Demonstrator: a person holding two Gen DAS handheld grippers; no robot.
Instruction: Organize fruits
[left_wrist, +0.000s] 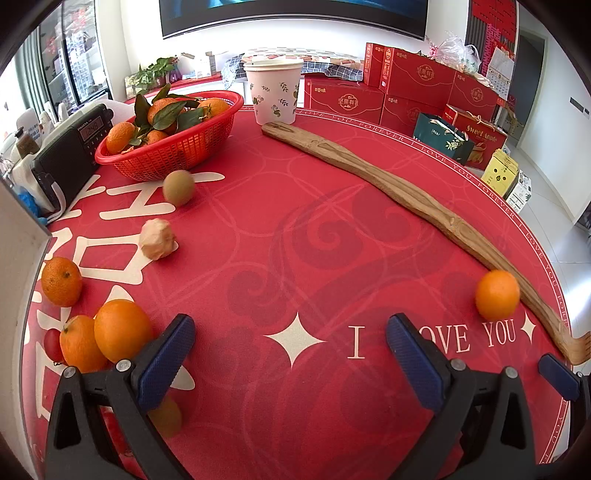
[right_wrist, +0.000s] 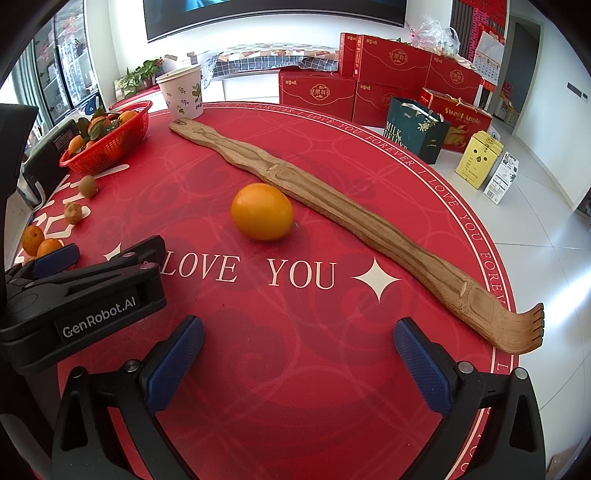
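Observation:
A red mesh basket (left_wrist: 173, 147) of leafy tangerines stands at the far left of the round red table (left_wrist: 295, 240). In front of it lie a kiwi (left_wrist: 179, 187) and a pale knobbly lump (left_wrist: 158, 239). Three oranges (left_wrist: 123, 329) and a small red fruit (left_wrist: 51, 345) cluster beside my left gripper (left_wrist: 291, 332), which is open and holds nothing. A yellowish fruit (left_wrist: 168, 415) shows under its left finger. A lone orange (right_wrist: 262, 211) lies ahead of my right gripper (right_wrist: 299, 328), also open and holding nothing, beside a long wooden back scratcher (right_wrist: 332, 210).
A paper cup (left_wrist: 274, 92) stands at the table's far edge and a black radio (left_wrist: 70, 151) sits left of the basket. The back scratcher (left_wrist: 406, 192) crosses the table diagonally. Red gift boxes (right_wrist: 388, 74) and bags are on the floor beyond.

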